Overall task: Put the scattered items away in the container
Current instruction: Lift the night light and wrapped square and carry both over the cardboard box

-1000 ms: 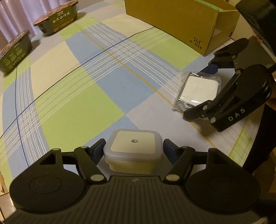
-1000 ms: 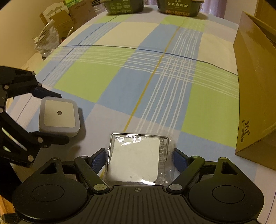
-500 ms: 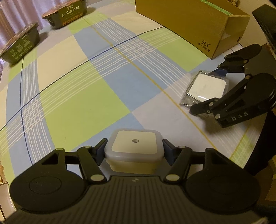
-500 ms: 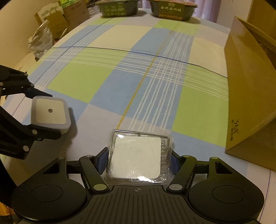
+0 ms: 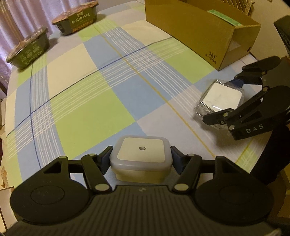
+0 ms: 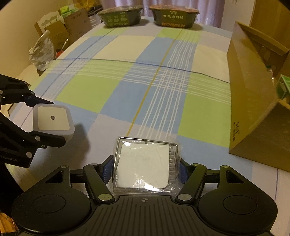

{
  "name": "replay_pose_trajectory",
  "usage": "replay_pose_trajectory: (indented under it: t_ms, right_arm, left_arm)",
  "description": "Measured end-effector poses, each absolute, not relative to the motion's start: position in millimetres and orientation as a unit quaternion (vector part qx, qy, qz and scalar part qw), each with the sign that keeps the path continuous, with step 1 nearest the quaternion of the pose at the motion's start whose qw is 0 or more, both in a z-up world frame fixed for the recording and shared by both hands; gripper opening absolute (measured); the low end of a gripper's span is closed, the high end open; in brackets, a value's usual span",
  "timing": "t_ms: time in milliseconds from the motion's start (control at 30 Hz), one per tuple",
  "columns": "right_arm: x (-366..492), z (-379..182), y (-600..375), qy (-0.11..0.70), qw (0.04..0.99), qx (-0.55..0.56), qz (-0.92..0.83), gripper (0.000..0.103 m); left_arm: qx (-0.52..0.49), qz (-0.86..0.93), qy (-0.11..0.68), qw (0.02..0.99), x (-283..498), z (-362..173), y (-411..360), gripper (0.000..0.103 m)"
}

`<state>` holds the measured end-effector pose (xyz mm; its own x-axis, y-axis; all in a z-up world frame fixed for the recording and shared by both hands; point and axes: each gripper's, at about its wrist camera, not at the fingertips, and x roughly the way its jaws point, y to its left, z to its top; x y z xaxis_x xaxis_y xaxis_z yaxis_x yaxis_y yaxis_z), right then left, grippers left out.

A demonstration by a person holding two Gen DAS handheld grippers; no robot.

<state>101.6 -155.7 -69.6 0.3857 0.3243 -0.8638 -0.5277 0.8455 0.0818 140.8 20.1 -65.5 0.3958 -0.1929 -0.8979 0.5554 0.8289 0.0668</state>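
Note:
My left gripper (image 5: pixel 141 158) is shut on a white square night light (image 5: pixel 141 154) with a small round sensor, held above the checked tablecloth. My right gripper (image 6: pixel 145 168) is shut on a white square item in a clear plastic pack (image 6: pixel 145 168), also lifted. Across views, the right gripper (image 5: pixel 230 101) holding the pack (image 5: pixel 220 99) appears at the right of the left wrist view, and the left gripper (image 6: pixel 42 120) with the night light (image 6: pixel 53 122) at the left of the right wrist view. The open cardboard box (image 5: pixel 201 29) (image 6: pixel 253 101) stands to the right.
Two dark green instant-noodle bowls (image 6: pixel 120 16) (image 6: pixel 174 15) sit at the table's far edge. Cardboard boxes and a plastic bag (image 6: pixel 42 52) are piled off the table's left side. The checked tablecloth (image 6: pixel 145 81) stretches between me and the bowls.
Both grippers have risen off the cloth with their items and moved forward toward the cardboard box. The right gripper closed onto the plastic pack during this time.

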Motion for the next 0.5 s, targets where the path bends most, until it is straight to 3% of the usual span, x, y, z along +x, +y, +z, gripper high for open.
replay_pose_trajectory:
  t_ms: [500]
  right_arm:
    - [82.4,-31.0,-174.3,0.459,0.851,-0.091,0.24,0.071]
  left_arm:
    - [0.174,-0.22,0.485,0.828,121.3,-34.6,14.3,0.062]
